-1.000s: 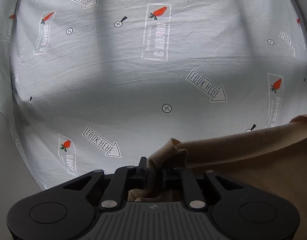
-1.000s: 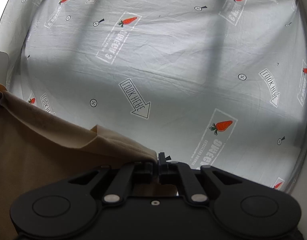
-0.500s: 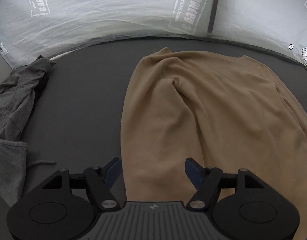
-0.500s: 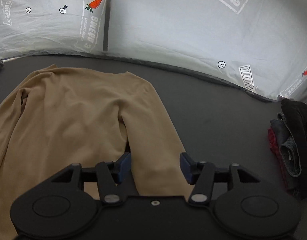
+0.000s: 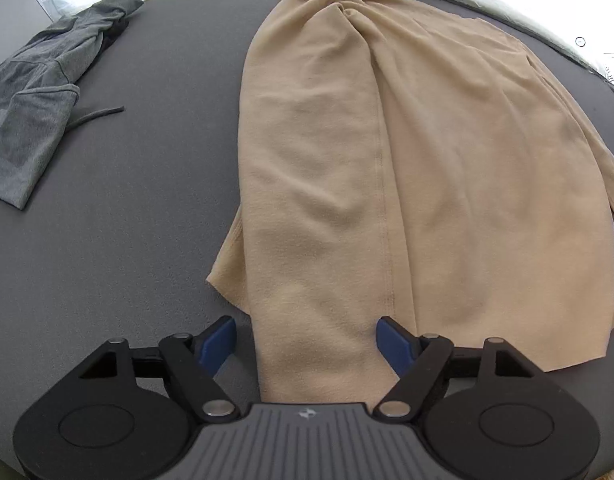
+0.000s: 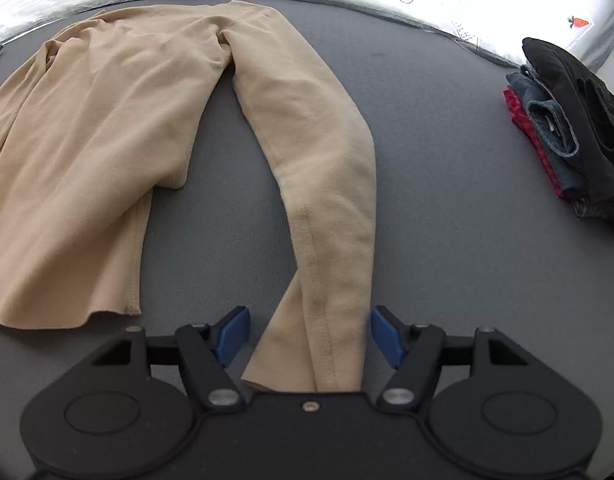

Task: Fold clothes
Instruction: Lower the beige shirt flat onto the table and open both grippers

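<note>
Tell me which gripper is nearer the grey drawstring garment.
Left. The left gripper sees the grey drawstring garment close on its left; the right gripper view shows only a grey scrap at its far-left edge.

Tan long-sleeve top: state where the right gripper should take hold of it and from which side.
Grip the cuff end of the sleeve of the tan top, coming from the near edge along its length. It lies flat, apart from the body, with the cuff already between the open right gripper fingers.

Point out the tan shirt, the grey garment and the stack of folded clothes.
tan shirt (image 5: 447, 168): left wrist view, middle of its body.
grey garment (image 5: 35, 112): left wrist view, its middle.
stack of folded clothes (image 6: 571, 120): right wrist view, black top piece.
</note>
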